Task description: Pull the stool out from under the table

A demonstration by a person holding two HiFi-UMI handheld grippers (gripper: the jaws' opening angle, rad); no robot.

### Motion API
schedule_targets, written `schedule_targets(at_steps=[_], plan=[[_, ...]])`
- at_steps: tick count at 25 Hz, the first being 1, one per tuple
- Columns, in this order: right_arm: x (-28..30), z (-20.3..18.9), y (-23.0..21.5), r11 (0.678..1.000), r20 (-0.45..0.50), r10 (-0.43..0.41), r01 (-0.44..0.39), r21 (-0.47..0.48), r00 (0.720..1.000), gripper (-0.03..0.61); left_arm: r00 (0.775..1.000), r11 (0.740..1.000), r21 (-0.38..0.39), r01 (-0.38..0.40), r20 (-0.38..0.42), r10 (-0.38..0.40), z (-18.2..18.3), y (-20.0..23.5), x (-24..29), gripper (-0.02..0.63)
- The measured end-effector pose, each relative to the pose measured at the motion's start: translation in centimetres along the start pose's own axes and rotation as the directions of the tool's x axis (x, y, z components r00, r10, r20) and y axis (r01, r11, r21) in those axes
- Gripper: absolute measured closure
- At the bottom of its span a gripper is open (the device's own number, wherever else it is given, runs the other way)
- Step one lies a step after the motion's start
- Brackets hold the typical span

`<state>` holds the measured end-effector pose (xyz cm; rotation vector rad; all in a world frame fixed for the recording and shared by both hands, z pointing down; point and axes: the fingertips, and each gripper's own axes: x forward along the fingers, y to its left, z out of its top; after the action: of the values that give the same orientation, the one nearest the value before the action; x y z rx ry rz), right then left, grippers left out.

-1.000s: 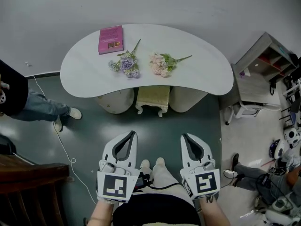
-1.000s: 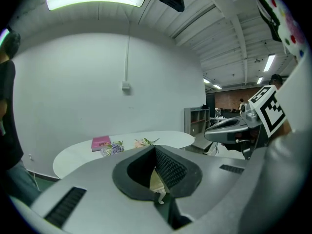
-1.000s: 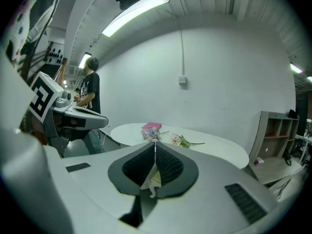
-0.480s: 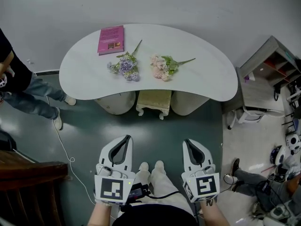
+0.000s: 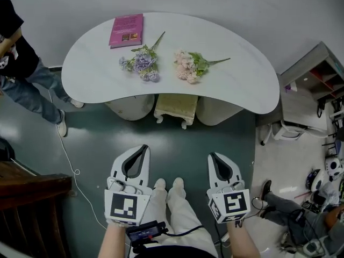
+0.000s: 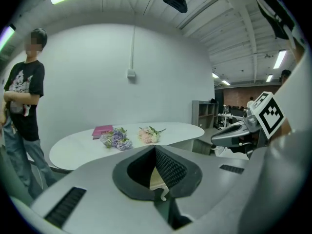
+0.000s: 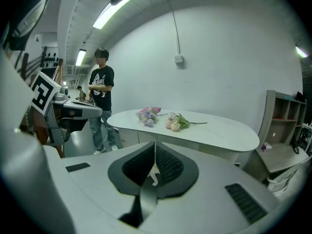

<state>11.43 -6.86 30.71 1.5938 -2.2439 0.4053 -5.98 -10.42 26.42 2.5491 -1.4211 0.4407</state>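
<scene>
the stool [image 5: 175, 107] sits tucked under the middle of the table's [image 5: 244, 77] near edge. the left gripper [image 5: 143, 149] and right gripper [image 5: 214, 156] are both closed on nothing, held above the floor [image 5: 177, 138], well apart from the stool and pointing toward it.

White table [image 5: 97, 85], pink book [image 5: 127, 30], cream stool [image 5: 175, 108], teal floor [image 5: 177, 141].
</scene>
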Motion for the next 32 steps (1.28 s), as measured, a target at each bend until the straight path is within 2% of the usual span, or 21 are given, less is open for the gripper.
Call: schedule_targets(at_steps=[3, 6, 12, 17, 19, 25, 32], plan=[[1.7, -1.5, -0.7, 1.0, -0.009, -0.02, 0.02, 0.005, 1.0, 0.543, 1.0, 1.0, -0.012, -0.015, 0.012, 0.015, -1.4, -0.1, 1.3, 0.597], [3.2, -3.3, -0.9, 1.0, -0.033, 0.0, 0.0, 0.0, 0.999, 0.543, 1.0, 1.0, 0.023, 0.001, -0.016, 0.0, -3.4, -0.4, 2.6, 0.597], [6.6, -7.3, -0.6, 0.996, -0.083, 0.089, -0.089, -0.004, 0.993, 0.543, 0.996, 0.997, -0.06, 0.047, -0.073, -0.052, -8.6, -0.6, 5.6, 0.597], [9.2, -8.6, -0.9, 0.993, -0.067, 0.116, -0.117, -0.003, 0.991, 0.543, 0.996, 0.996, -0.074, 0.055, -0.068, -0.06, -11.2, 0.3, 7.6, 0.597], [10.5, -9.4, -1.3, 0.993, -0.071, 0.119, -0.12, -0.015, 0.99, 0.543, 0.996, 0.995, -0.093, 0.046, -0.072, -0.052, -12.4, 0.9, 8.4, 0.597], [14.8, -13.6, -3.3, 0.995, -0.114, 0.097, -0.099, -0.007, 0.989, 0.543, 0.994, 0.996, -0.079, 0.048, -0.091, -0.055, -17.0, 2.7, 11.9, 0.597], [19.0, -18.7, -4.9, 0.995, -0.193, 0.066, -0.078, -0.056, 0.979, 0.543, 0.985, 0.991, -0.126, 0.041, -0.159, -0.061, -22.5, 5.0, 15.8, 0.595]])
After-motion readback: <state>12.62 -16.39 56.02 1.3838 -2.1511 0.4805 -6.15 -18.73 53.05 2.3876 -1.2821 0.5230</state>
